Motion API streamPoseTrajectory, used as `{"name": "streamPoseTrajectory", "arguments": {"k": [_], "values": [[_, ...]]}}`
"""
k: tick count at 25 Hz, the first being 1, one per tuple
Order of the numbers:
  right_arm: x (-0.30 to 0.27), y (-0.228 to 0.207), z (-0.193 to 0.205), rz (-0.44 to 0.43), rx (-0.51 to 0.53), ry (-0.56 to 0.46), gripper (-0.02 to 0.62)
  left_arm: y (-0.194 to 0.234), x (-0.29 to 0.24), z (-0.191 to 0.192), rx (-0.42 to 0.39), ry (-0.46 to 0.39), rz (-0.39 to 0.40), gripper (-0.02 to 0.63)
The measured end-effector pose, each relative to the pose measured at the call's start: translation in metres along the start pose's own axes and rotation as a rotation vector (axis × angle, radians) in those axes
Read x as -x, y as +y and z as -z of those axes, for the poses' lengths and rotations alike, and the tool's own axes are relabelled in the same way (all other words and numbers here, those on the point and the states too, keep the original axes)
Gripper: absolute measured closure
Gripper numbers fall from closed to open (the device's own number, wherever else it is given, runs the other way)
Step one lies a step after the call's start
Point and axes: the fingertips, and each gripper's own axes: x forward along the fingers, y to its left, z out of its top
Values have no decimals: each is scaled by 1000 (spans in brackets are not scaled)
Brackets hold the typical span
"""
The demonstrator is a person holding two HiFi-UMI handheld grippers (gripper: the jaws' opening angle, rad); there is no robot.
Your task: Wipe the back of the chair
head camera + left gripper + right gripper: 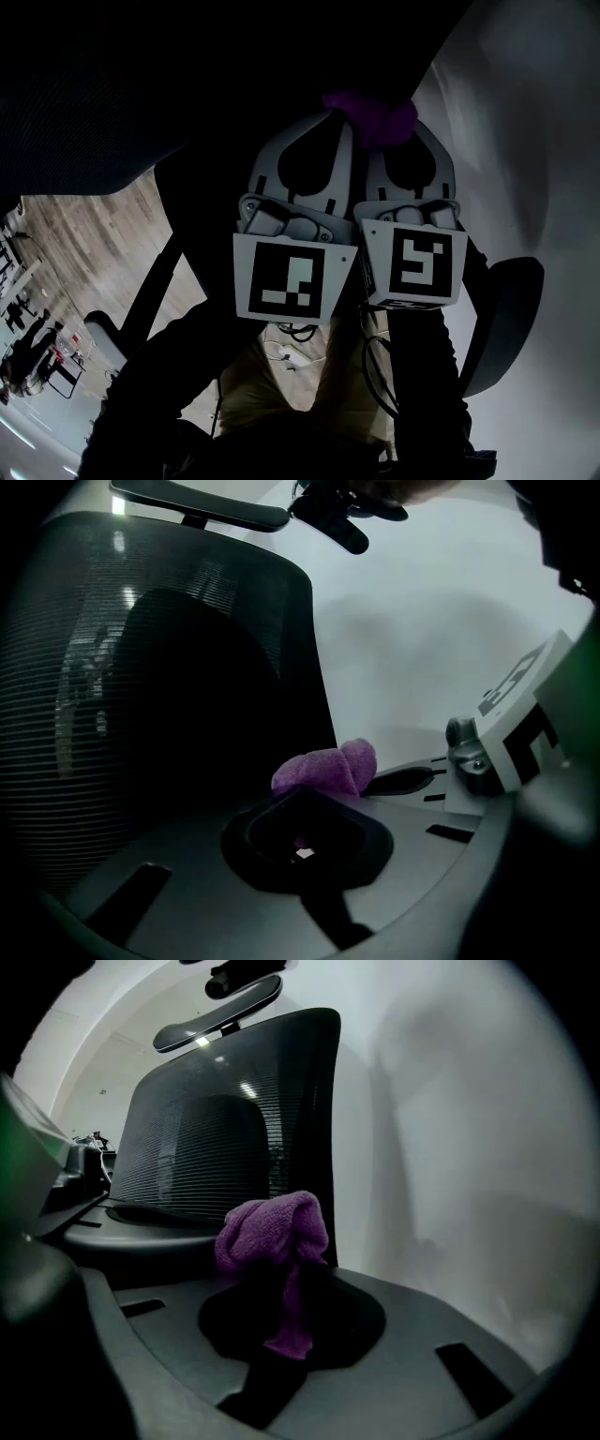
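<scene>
The right gripper [389,131] has its jaws clamped on a purple cloth [274,1232], which bunches above them in the middle of the right gripper view. The left gripper [330,127] sits just beside it, jaws closed too, with a scrap of purple showing between them. Both point at the chair back [216,1138], dark mesh filling the upper left of each gripper view, with the cloth near its right edge. A white wall [450,1129] lies to the right
</scene>
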Motion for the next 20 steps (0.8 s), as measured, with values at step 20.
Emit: {"name": "streamPoseTrajectory", "arguments": {"k": [20], "values": [[8, -46, 5, 113, 38, -36, 540, -37, -30, -7, 4, -64, 134, 597]]}}
